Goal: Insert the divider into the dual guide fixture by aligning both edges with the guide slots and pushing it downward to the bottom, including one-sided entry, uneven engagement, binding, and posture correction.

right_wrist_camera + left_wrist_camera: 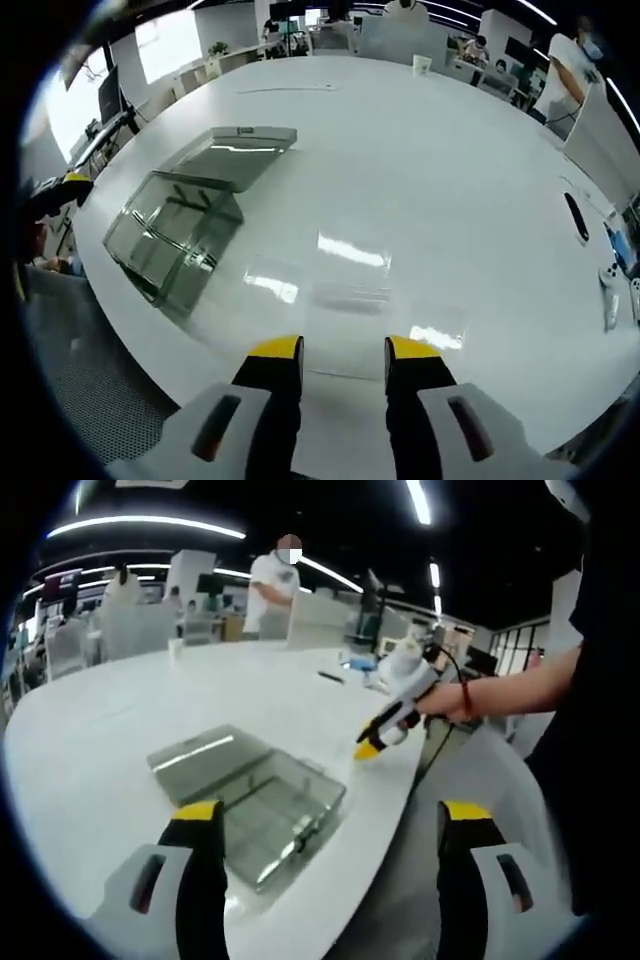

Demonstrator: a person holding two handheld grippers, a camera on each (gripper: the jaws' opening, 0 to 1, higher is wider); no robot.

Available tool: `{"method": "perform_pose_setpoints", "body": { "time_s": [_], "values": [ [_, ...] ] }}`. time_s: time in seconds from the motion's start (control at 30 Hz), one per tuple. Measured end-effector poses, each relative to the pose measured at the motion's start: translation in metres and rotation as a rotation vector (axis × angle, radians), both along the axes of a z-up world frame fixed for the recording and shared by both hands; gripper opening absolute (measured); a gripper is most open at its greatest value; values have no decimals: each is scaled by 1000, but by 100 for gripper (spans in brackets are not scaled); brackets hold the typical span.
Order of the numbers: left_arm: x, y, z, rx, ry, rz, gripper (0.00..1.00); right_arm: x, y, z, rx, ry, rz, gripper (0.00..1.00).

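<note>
1. Here, nearest in the left gripper view, the left gripper (pixel 335 825) has its yellow-tipped black fingers (pixel 200 825) spread wide with nothing between them, hovering over the near edge of the white oval surface (pixel 90 730).
2. Just past those fingers, the clear rectangular acrylic guide fixture (pixel 255 800) sits on the surface close to its edge, with a flat clear panel (pixel 195 750) lying against its far side; whether that panel is the divider I cannot tell.
3. Beyond the fixture, the right gripper (pixel 368 748), white with a yellow tip, is held by a person's hand (pixel 445 702) above the edge of the surface.
4. In the right gripper view, the right gripper (pixel 343 360) shows its fingers (pixel 275 365) narrowly apart and empty, above the bare surface (pixel 430 180).
5. The fixture (pixel 170 235) lies left of and beyond those fingers, the flat panel (pixel 240 150) at its far end.
6. Far past the fixture, a person in a white shirt (pixel 272 585) stands behind the surface.
</note>
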State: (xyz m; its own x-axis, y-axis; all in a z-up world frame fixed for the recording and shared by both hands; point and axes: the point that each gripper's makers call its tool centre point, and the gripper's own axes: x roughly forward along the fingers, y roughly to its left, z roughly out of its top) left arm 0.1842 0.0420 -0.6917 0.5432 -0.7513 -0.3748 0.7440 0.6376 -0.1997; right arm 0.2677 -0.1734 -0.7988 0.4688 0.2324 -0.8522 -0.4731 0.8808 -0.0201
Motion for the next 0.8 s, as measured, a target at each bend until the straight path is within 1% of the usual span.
{"method": "perform_pose_setpoints", "body": {
  "time_s": [0.07,0.2,0.27,0.4,0.8],
  "values": [
    [2,1,0,6,-2,3,85,0,0,1,-2,-4,2,28],
    [4,-3,9,-17,-20,11,85,0,-1,4,10,-16,-4,28],
    [3,-6,11,-27,-21,6,85,1,0,5,23,-24,-11,28],
    [1,-8,9,-12,-14,1,85,1,4,8,29,-31,-1,28],
    [1,-11,13,-40,-14,21,83,4,15,25,70,-80,-1,28]
  ]
}}
